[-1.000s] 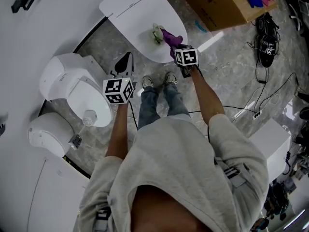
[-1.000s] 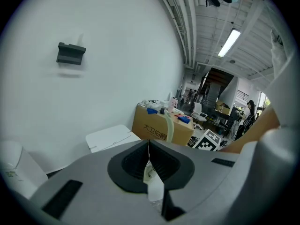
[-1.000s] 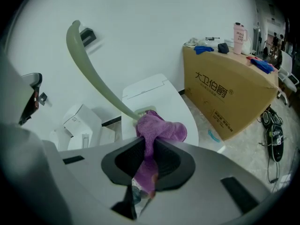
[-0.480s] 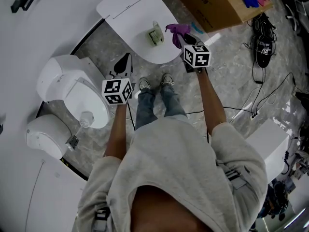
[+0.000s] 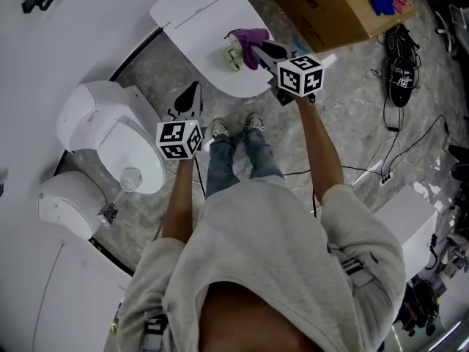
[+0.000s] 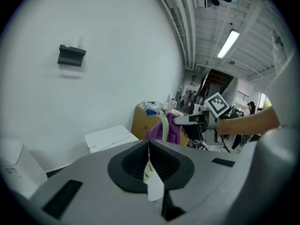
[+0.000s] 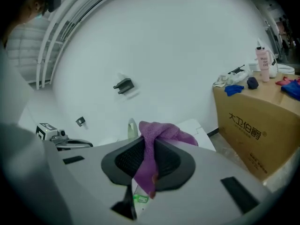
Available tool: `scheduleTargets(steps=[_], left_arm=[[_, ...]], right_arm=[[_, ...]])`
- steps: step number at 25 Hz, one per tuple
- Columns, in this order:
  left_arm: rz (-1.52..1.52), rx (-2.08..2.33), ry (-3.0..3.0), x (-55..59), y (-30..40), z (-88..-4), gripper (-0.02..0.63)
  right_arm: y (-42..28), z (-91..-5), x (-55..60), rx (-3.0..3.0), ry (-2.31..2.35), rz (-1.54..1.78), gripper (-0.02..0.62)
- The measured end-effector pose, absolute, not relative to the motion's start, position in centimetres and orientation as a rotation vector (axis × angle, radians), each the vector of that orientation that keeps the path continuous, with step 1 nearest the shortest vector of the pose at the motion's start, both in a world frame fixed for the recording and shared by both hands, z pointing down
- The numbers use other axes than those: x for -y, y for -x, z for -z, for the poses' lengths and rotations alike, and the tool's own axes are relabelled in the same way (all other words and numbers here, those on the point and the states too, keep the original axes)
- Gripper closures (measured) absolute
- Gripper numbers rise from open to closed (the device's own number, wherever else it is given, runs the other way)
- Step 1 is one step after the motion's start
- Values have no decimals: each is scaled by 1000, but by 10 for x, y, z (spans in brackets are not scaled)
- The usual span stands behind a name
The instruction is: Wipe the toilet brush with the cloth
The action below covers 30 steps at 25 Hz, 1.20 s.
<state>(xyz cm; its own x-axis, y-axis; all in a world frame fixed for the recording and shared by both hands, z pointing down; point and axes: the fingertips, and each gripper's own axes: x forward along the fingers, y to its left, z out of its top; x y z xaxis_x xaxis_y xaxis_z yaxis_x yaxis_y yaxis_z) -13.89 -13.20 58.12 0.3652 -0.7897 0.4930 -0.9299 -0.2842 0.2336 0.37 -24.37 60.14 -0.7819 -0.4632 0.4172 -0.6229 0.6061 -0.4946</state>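
Right gripper (image 7: 149,146): jaws clamped on the cloth (image 5: 246,37), with a purple fold squeezed in the seam and bunched over the tips.
Cloth: held off the lid (image 5: 192,22) at its near right edge, just beside the brush. Whether they touch I cannot tell.
Brush (image 5: 234,53): pale green-white, upright on the lid near that same edge.
Left gripper (image 6: 149,146): jaws pressed together, only a thin white sliver in the seam. It points at the lid from short of its near edge, apart from the brush.
Toilet (image 5: 110,134): white, on the floor left of the left gripper.
Box (image 5: 330,6): cardboard, past the lid's right edge — blue and pink things on top.
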Motion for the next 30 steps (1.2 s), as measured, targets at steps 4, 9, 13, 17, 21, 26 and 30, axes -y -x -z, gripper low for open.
scheduleTargets(steps=[4,9,13,17,21,26,30], left_arm=[[-389,1494,-2145,130,141,-581,584],[-388,1496,-2138,127,141,-583,584],[-390,1498,-2133,126,144,-583,584],[-390,1506,-2134,128,148,-581,584],[-390,1509,-2134,130,152,-580,584],[-393,1504,-2138,129,151,-580,584],[-390,1495,-2151,131,150,-579,584]], right_arm=[[4,-624,231,2535,-842,-973,522],[7,-659,219,2448,-801,-986,522],[6,-688,212,2361,-793,-982,522],[4,-715,205,2273,-789,-950,522],[1,-737,197,2194,-783,-917,522],[-6,-759,179,2117,-752,-890,522],[-18,-772,161,2064,-748,-916,522]])
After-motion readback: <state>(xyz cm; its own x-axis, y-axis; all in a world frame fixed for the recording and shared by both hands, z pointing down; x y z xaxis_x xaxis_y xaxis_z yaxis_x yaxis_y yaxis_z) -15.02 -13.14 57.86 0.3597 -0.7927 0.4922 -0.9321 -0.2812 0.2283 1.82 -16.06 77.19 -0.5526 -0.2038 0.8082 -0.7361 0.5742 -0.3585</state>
